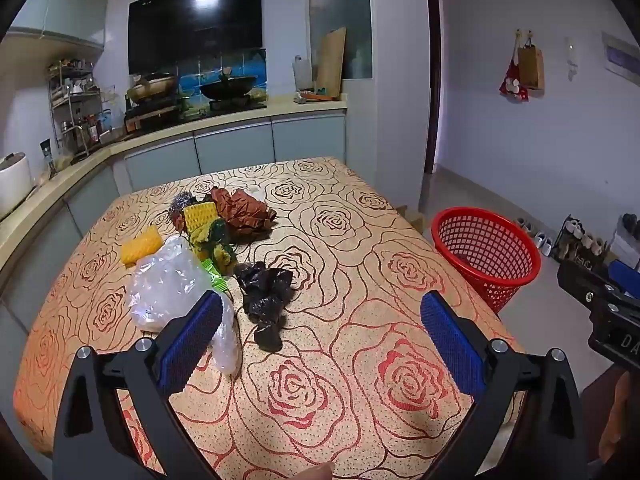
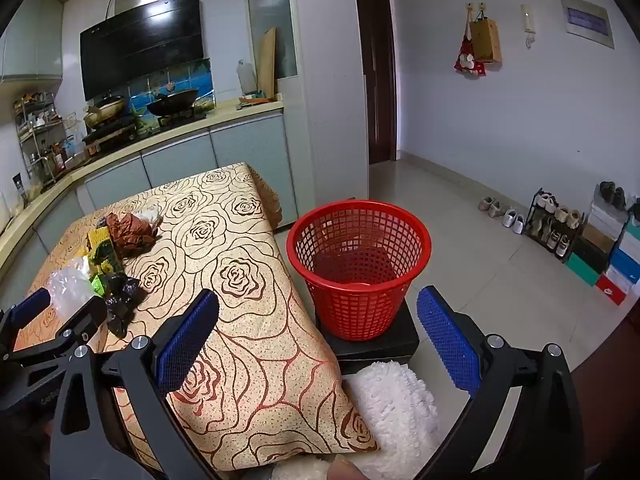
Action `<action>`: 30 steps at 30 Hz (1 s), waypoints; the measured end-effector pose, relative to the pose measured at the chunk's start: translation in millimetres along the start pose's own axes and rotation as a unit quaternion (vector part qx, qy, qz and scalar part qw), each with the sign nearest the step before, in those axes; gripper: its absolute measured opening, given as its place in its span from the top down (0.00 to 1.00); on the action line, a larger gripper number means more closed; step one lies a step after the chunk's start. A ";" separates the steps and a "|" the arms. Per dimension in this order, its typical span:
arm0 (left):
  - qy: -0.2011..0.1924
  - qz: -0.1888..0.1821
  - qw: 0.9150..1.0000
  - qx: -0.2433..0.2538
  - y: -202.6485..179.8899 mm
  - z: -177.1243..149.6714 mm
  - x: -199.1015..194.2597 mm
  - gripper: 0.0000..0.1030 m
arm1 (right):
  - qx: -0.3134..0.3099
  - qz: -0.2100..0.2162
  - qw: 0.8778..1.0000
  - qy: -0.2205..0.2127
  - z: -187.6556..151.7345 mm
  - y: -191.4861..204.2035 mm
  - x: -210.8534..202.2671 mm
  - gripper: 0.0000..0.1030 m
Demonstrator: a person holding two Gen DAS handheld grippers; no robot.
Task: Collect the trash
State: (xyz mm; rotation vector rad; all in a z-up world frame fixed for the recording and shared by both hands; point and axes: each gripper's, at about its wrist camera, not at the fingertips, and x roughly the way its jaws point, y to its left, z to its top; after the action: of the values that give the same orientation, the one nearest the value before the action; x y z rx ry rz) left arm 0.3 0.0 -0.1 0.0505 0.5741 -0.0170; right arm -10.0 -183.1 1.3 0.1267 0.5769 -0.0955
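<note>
Both tools are released and grasp nothing: left gripper (image 1: 320, 320) over the rose-patterned tablecloth (image 1: 360, 216), right gripper (image 2: 318, 320). At its twelve o'clock, the red lattice basket (image 2: 359, 268) stands mouth-up. Crumpled clear plastic bag (image 1: 168, 284) and black bag (image 1: 266, 300) lie at the left gripper's eleven.

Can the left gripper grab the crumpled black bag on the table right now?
Probably yes. The left gripper is open and empty, and the black bag lies just ahead of it on the tablecloth with nothing on top; only the clear plastic bag crowds one side.
</note>
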 end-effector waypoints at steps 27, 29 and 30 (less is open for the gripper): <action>-0.005 0.000 1.000 -0.009 4.4 -1.0 -1.9 0.07 | -0.004 0.002 1.000 -0.002 0.8 3.0 -2.8 0.06; -0.006 0.001 1.000 -0.010 5.0 -0.1 -3.6 0.07 | -0.003 0.002 1.000 -0.002 0.8 1.6 -3.7 0.06; -0.007 0.001 1.000 -0.010 5.3 0.3 -4.9 0.07 | -0.003 0.002 1.000 -0.002 1.0 1.8 -3.7 0.06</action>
State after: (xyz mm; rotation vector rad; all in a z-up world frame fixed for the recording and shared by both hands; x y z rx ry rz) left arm -3.5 5.3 3.1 0.0318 0.5599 -0.0093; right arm -12.3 -181.2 4.3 0.1222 0.5728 -0.0898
